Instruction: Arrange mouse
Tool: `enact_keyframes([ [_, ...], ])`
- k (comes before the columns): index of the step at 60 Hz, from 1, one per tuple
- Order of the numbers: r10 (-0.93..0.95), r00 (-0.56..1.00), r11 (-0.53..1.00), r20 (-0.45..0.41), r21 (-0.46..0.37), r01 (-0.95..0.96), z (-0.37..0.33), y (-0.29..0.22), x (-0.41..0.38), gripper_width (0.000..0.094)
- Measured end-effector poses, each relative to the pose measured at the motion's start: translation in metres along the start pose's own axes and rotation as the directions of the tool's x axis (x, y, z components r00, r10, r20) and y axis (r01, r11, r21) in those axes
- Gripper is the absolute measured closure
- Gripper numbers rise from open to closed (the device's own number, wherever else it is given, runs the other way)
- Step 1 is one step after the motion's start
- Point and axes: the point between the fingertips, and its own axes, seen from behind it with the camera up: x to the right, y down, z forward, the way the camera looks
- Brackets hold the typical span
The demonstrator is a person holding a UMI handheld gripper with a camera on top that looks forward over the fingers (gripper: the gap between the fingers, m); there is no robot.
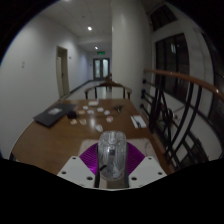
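A long wooden counter (75, 135) is seen stretching away into a hallway. At the near end, a pale, translucent mouse (111, 152) is held upright between the fingers (110, 172), which are closed in on it, purple pads (91, 156) showing at either side. A dark laptop (52, 116) lies far left on the counter. Small items farther along cannot be made out.

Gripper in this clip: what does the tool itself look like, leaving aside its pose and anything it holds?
Only the front of the gripper shows. Its two fingers are pale, almost white, flat and angular, each printed with small black square markings. A purple pad lines the inner face. No cables, hand or sleeve are in view.
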Motion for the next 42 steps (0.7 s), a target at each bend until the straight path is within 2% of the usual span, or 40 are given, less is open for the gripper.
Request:
enact_keyframes([
  [9, 0.025, 1.000, 0.989, -0.002, -0.145, -0.025, 0.031, 0.068, 0.013, 0.0611],
  [10, 0.024, 1.000, 0.986, 0.002, -0.163, -0.023, 0.033, 0.074, 0.013, 0.0587],
  [11, 0.030, 1.000, 0.990, 0.006, -0.140, -0.029, 0.035, 0.069, 0.013, 0.0599],
  [15, 0.026, 1.000, 0.988, -0.003, -0.154, -0.026, 0.031, 0.069, 0.016, 0.0603],
  [17, 0.028, 1.000, 0.986, -0.003, -0.162, -0.028, 0.033, 0.071, 0.016, 0.0535],
  [24, -0.012, 1.000, 0.980, 0.012, -0.199, 0.014, 0.032, 0.072, 0.017, 0.0397],
  [26, -0.019, 0.999, 0.978, 0.025, -0.207, 0.024, 0.028, 0.073, 0.015, 0.0314],
  [27, -0.025, 0.999, 0.977, 0.037, -0.208, 0.033, 0.025, 0.074, 0.014, 0.0240],
  [29, -0.041, 0.997, 0.977, 0.067, -0.205, 0.054, 0.017, 0.073, 0.011, 0.0195],
  [30, -0.047, 0.995, 0.978, 0.084, -0.200, 0.064, 0.010, 0.071, 0.011, 0.0120],
  [32, -0.060, 0.992, 0.978, 0.109, -0.192, 0.080, -0.002, 0.069, 0.010, 0.0048],
  [36, -0.073, 0.986, 0.977, 0.147, -0.191, 0.100, -0.029, 0.070, 0.013, 0.0091],
  [42, -0.076, 0.980, 0.979, 0.183, -0.175, 0.108, -0.072, 0.070, 0.027, 0.0086],
])
